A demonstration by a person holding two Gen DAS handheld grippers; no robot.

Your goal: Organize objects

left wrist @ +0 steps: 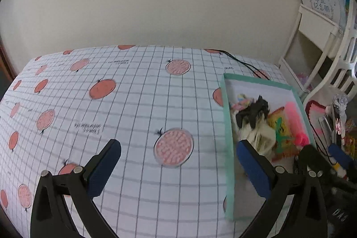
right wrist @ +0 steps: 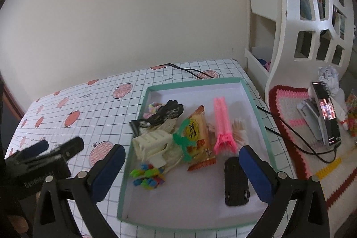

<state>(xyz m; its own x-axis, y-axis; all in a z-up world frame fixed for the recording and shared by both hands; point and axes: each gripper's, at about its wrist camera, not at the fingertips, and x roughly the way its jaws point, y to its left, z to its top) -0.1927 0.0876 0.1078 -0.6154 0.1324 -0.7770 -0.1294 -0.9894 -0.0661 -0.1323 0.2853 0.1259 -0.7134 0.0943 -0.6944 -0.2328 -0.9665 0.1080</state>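
The task's things sit gathered in one shallow green-rimmed tray [right wrist: 256,102] on the checked, fruit-printed desk [right wrist: 73,104], which suggests the sorting is well along: the cloth around the tray shows nothing loose left to collect. Inside, a pink hair clip [right wrist: 222,124] lies lengthwise toward the far right, a yellow snack packet [right wrist: 197,133] beside it, a cream claw clip [right wrist: 151,144] and a black hair tie [right wrist: 167,112] overlapping at the left, small coloured clips [right wrist: 147,177] in front, and a black car key [right wrist: 235,182] alone near the front right corner.

The right hand-held gripper [right wrist: 180,171] hangs above the tray's near half, fingers spread wide and holding nothing, the key just beside its right finger. The left hand-held gripper [left wrist: 178,168] hovers over bare cloth left of the tray, also spread and empty.

A black cable [right wrist: 189,70] trails across the far desk edge behind the tray. To the right, a crocheted mat [right wrist: 287,95] carries a propped phone [right wrist: 326,113], with a white shelf unit [right wrist: 290,15] behind it. The piled clips would probably snag each other if one were lifted.
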